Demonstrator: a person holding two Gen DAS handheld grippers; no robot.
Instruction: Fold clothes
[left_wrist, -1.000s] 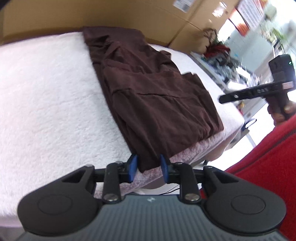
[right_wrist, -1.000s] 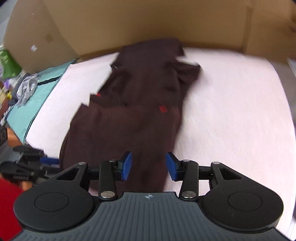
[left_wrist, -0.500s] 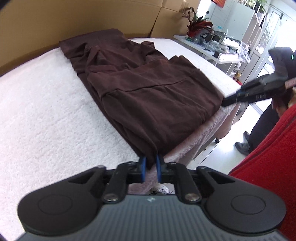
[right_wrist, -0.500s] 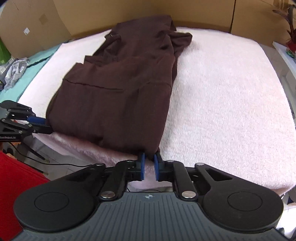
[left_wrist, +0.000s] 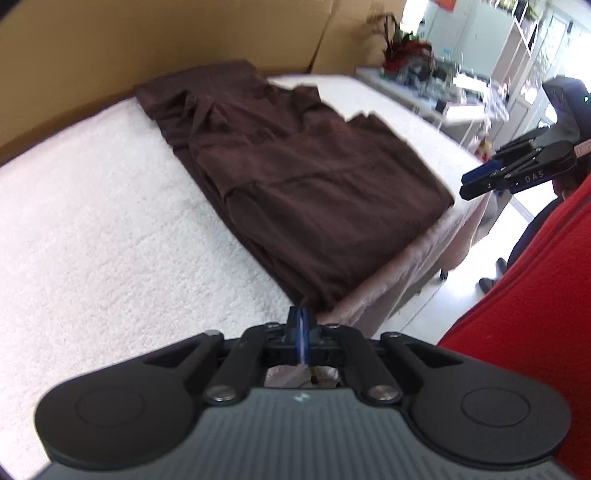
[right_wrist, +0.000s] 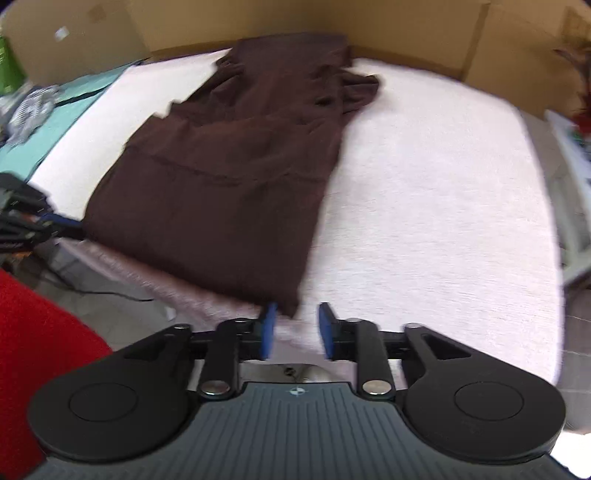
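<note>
A dark brown garment (left_wrist: 314, 177) lies lengthwise on the white fleecy bed (left_wrist: 92, 229), its hem at the near edge. My left gripper (left_wrist: 302, 318) is shut, and the hem's left corner runs into its pad tips. In the right wrist view the same garment (right_wrist: 229, 177) has its right hem corner just ahead of my right gripper (right_wrist: 297, 325), which is open with the corner between the blue pads (right_wrist: 268, 328) and untouched by them. The left gripper (right_wrist: 44, 221) shows there at the garment's other corner. The right gripper (left_wrist: 491, 177) hovers just off the bed's edge.
Cardboard panels (left_wrist: 166, 40) stand behind the bed. A teal cloth (right_wrist: 62, 114) with small items lies to the left. A white table (left_wrist: 436, 96) with a plant and clutter stands to the right. A person's red garment (left_wrist: 535, 295) is close by me.
The left gripper's pads closed fully at the left hem corner. The right gripper, nearly shut half a second ago, has opened again at the right corner. The garment stayed flat.
</note>
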